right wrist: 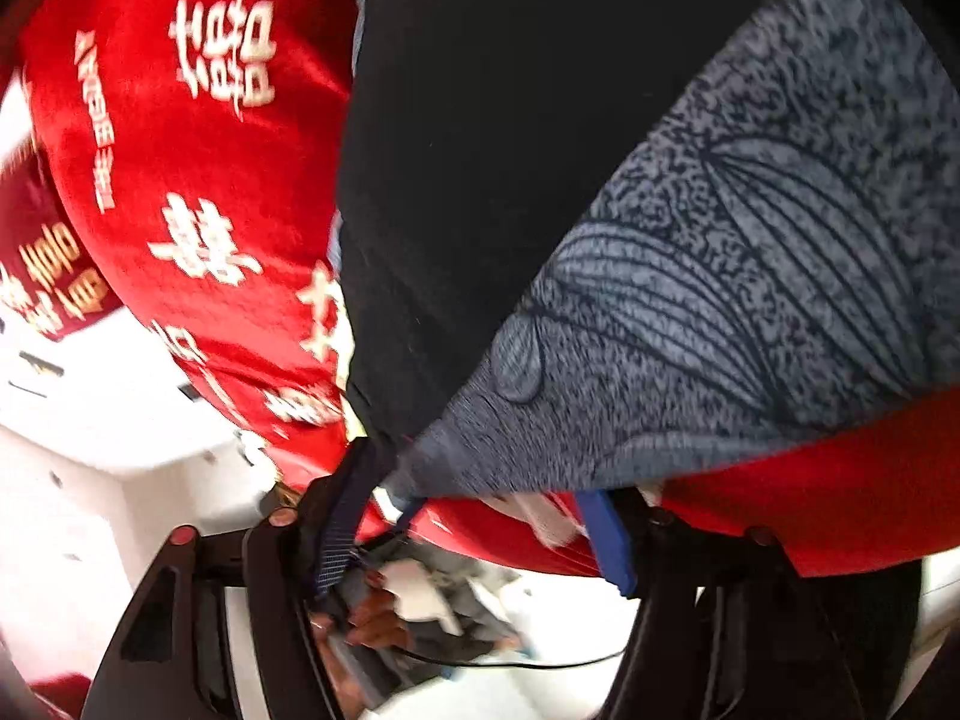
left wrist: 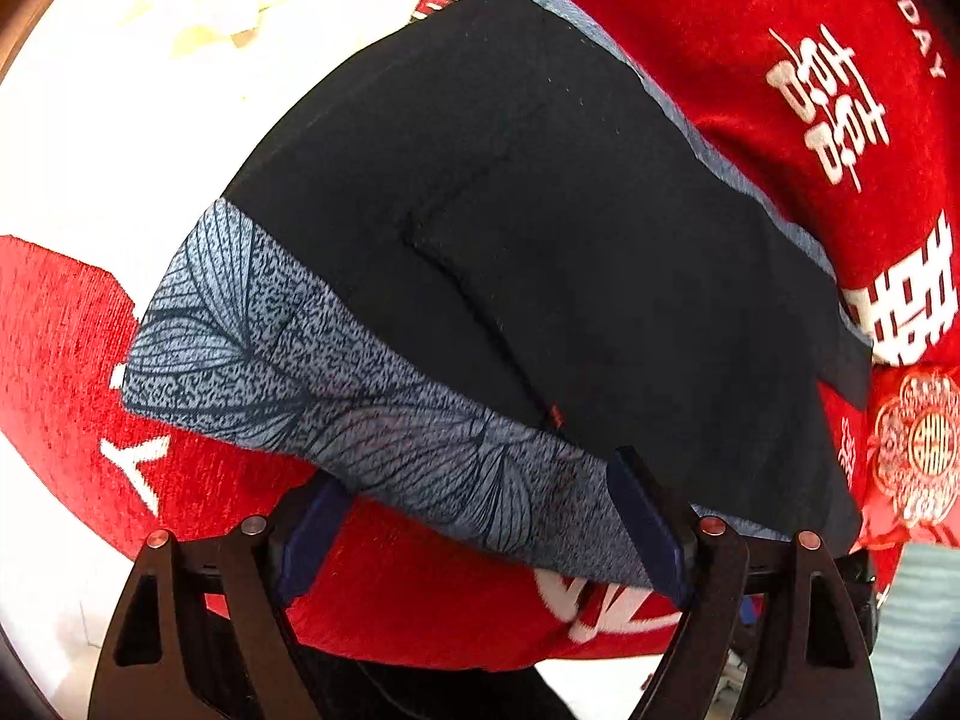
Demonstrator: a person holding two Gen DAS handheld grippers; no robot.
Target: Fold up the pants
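red cloth (left wrist: 390, 600) under black pants (left wrist: 570, 240)

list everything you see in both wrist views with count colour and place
pants: one pair, black with a blue-grey leaf-print band, lying on the red cloth
red cloth: one, red with white characters, spread under the pants
white surface: one, white, beyond the cloth's edge
left gripper: one, black with dark blue pads, jaws apart around the printed band's edge
right gripper: one, black with blue pads, jaws apart at the band's corner
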